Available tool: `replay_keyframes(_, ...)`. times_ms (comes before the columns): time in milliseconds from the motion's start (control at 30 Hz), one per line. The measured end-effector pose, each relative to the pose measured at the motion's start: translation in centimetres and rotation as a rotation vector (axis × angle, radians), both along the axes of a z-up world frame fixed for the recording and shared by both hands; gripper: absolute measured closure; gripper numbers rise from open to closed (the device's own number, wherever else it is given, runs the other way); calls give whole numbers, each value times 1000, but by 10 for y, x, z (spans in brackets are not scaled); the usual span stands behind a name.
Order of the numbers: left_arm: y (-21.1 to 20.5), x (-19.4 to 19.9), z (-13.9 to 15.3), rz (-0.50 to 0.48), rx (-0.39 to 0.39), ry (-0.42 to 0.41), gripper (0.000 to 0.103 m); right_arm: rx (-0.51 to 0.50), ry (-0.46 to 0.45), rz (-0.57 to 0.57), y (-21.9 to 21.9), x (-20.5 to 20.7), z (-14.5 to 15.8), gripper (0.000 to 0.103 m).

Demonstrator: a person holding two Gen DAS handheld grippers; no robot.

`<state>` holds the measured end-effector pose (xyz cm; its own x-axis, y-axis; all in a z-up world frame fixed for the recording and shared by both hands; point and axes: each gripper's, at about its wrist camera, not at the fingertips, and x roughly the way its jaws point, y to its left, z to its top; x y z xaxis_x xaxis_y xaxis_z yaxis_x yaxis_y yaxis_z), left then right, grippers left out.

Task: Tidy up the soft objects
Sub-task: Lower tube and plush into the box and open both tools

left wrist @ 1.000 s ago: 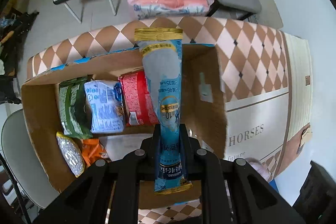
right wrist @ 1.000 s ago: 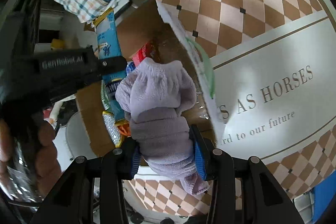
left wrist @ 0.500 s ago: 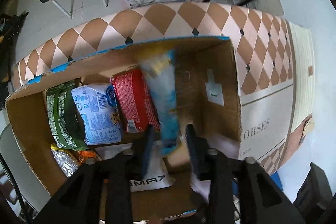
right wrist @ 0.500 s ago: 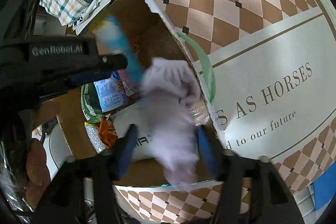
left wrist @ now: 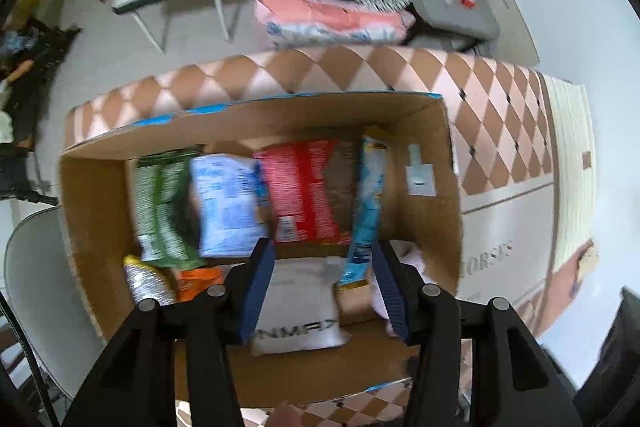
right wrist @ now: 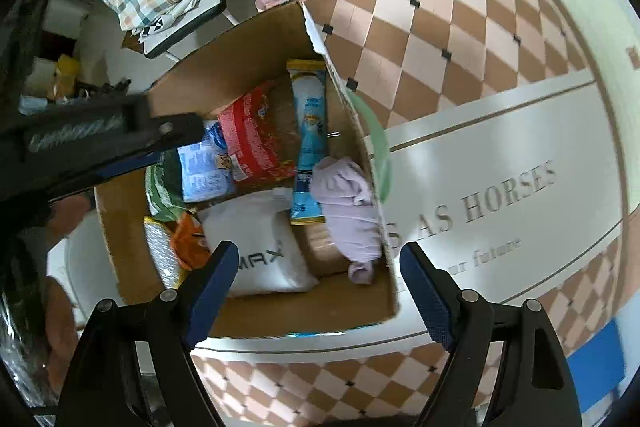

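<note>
Both grippers point down into the cardboard box [right wrist: 256, 39], fingers spread wide and holding nothing. Ahead of the right gripper [right wrist: 316, 291], a fuzzy lilac cloth [right wrist: 350, 207] slumps against the box wall. Beyond the left gripper [left wrist: 324, 287], the glossy blue pouch [left wrist: 366, 203] lies flat beside crinkly packets.

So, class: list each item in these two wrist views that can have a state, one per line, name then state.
left gripper: open, empty, above the box
right gripper: open, empty, above the box
cardboard box: open-topped, partly filled
long blue packet: lying in the box beside its right wall
lilac cloth: crumpled in the box, against the right wall
white pouch: lying flat in the box
red packet: leaning against the box's far wall
</note>
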<state>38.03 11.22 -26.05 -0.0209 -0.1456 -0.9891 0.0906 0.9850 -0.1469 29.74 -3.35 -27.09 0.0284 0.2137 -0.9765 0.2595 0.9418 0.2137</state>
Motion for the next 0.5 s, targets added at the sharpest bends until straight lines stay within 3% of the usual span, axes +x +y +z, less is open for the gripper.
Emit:
replay_keyframes(400, 55, -88, 40, 108, 173, -227, 52, -199, -131, 161, 12, -29, 35, 18)
replay_keyframes(433, 59, -95, 43, 126, 185, -242, 38, -216, -143, 174, 14, -31, 38, 16)
replay_keyframes(500, 66, -106, 49, 151, 190, -263, 11, -235, -168, 194, 16, -34, 44, 4)
